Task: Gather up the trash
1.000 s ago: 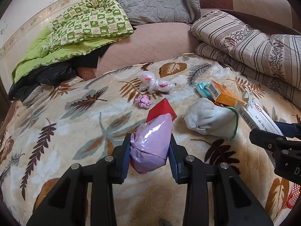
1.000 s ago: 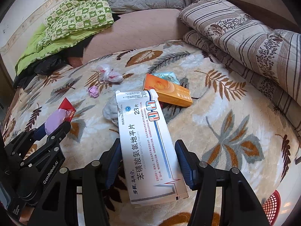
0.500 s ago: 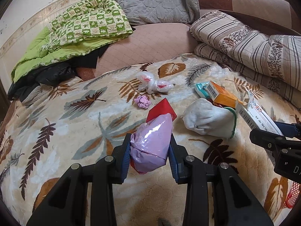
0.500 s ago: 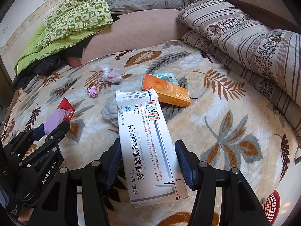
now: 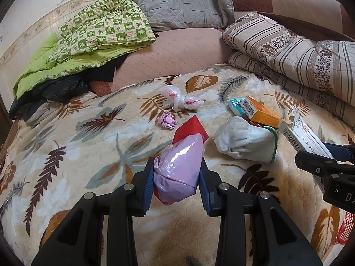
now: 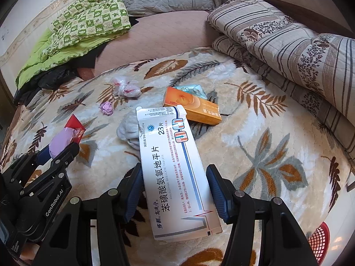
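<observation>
A lilac plastic pouch with a red wrapper behind it (image 5: 177, 168) is clamped between the closed left tongs (image 5: 176, 180) above the leaf-patterned fleece bed blanket (image 5: 88, 146). A flattened white cardboard tablet box (image 6: 175, 168) is gripped edgewise by the right tongs (image 6: 175, 190) (blue pads pressed on both long edges). An orange carton (image 6: 195, 108) is seen at 12 o'clock of the box; a white knitted glove (image 5: 244, 141) lies at 2 o'clock of the pouch.
</observation>
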{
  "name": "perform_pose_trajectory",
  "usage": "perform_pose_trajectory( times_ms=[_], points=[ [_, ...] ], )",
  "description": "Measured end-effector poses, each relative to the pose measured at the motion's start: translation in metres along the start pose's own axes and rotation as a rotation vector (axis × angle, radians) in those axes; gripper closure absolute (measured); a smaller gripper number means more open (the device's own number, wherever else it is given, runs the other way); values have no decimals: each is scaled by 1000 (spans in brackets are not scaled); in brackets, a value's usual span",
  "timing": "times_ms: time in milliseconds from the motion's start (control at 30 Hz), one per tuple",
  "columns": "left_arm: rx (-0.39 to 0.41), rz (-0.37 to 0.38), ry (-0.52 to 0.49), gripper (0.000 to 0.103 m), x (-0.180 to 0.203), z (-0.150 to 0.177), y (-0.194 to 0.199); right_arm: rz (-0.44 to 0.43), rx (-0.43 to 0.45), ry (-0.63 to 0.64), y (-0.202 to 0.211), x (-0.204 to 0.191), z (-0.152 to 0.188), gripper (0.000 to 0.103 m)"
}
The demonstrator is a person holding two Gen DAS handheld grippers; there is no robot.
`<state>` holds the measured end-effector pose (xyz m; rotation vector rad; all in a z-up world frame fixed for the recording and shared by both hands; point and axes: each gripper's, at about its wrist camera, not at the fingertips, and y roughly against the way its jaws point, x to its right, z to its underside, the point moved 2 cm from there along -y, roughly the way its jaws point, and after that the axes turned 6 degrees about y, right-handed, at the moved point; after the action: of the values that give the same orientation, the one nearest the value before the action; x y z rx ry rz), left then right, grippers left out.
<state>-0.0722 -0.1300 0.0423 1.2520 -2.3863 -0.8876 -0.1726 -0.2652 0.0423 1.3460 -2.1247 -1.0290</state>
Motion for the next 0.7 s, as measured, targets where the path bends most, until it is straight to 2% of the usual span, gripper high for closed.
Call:
perform_pose_trajectory(
  times_ms=[300, 700],
  points=[
    [1, 5, 4, 68, -1, 0, 1, 8, 0, -3, 0, 1, 0, 42],
    [-16, 90, 9, 68, 12, 0, 3, 17, 8, 0, 1, 0, -1, 42]
  ],
)
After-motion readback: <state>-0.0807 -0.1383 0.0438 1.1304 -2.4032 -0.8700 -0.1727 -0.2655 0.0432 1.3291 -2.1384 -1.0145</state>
